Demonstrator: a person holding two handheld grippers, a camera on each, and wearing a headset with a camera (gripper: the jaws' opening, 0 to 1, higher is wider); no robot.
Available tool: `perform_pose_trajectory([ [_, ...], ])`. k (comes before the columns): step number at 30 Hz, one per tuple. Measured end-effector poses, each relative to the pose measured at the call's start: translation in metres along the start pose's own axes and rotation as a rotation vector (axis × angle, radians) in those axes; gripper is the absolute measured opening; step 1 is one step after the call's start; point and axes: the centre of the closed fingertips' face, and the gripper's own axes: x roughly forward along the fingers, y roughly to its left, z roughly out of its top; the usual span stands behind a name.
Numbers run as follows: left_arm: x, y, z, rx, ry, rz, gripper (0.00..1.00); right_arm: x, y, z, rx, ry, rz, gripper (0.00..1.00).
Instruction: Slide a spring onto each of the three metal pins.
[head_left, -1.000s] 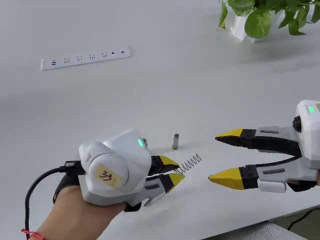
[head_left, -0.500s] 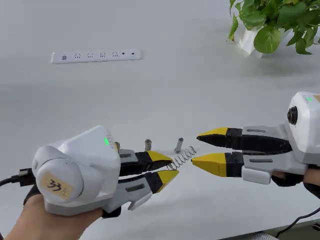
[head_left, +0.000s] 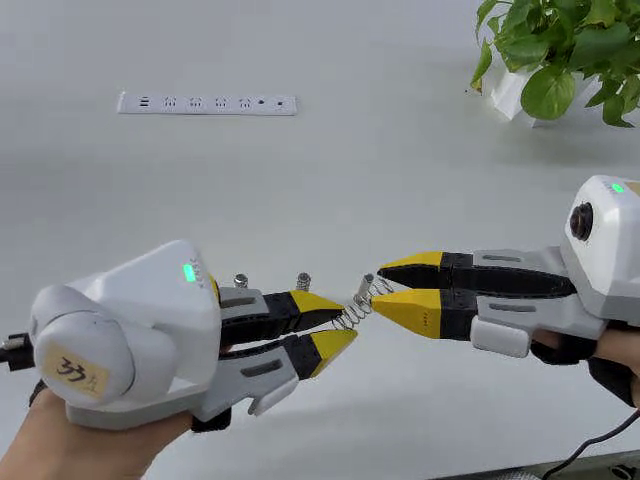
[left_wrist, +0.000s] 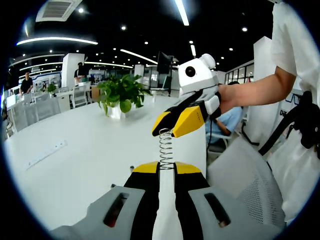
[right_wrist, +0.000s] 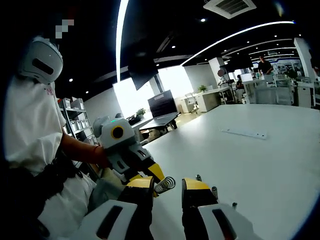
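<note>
- Left gripper (head_left: 348, 326): lower left of the head view, jaws closed on one end of the spring (head_left: 352, 312).
- Right gripper (head_left: 377, 282): right of centre, jaws narrow around the spring's other end; I cannot tell if they clamp it.
- Spring: centre frame, bridging both sets of tips above the table (head_left: 330, 180).
- Pins (head_left: 303, 282): upright on the table, just behind the jaws.
- Power strip (head_left: 208, 103): upper left.

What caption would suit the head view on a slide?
Left gripper holds out a spring; right gripper brackets its free end.
</note>
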Motion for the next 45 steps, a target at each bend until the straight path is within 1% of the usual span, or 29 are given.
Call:
perform_pose_trajectory([
  [6, -0.002, 0.000, 0.004, -0.010, -0.020, 0.003, 0.06, 0.000, 0.002, 0.001, 0.019, -0.010, 0.010, 0.12],
  [11, -0.001, -0.001, 0.005, -0.011, -0.024, 0.000, 0.06, -0.002, 0.000, 0.002, 0.025, -0.018, 0.011, 0.07],
  [20, -0.001, -0.003, 0.006, -0.011, -0.027, -0.005, 0.06, -0.001, 0.004, 0.004, -0.005, -0.007, 0.005, 0.07],
  [28, -0.001, -0.005, 0.005, -0.016, -0.023, -0.009, 0.06, 0.003, 0.012, 0.006, -0.053, 0.020, 0.006, 0.07],
  [30, -0.001, -0.005, 0.004, -0.016, -0.022, -0.010, 0.06, 0.004, 0.011, 0.003, -0.075, 0.034, 0.006, 0.07],
  [35, 0.000, -0.006, 0.003, -0.016, -0.016, -0.016, 0.06, 0.006, 0.016, 0.004, -0.144, 0.077, 0.003, 0.07],
  [39, 0.000, -0.006, 0.003, -0.020, -0.016, -0.019, 0.06, 0.007, 0.020, 0.007, -0.168, 0.091, 0.008, 0.07],
  [45, 0.001, -0.006, 0.001, -0.019, -0.011, -0.020, 0.06, 0.008, 0.022, 0.006, -0.214, 0.123, 0.012, 0.07],
])
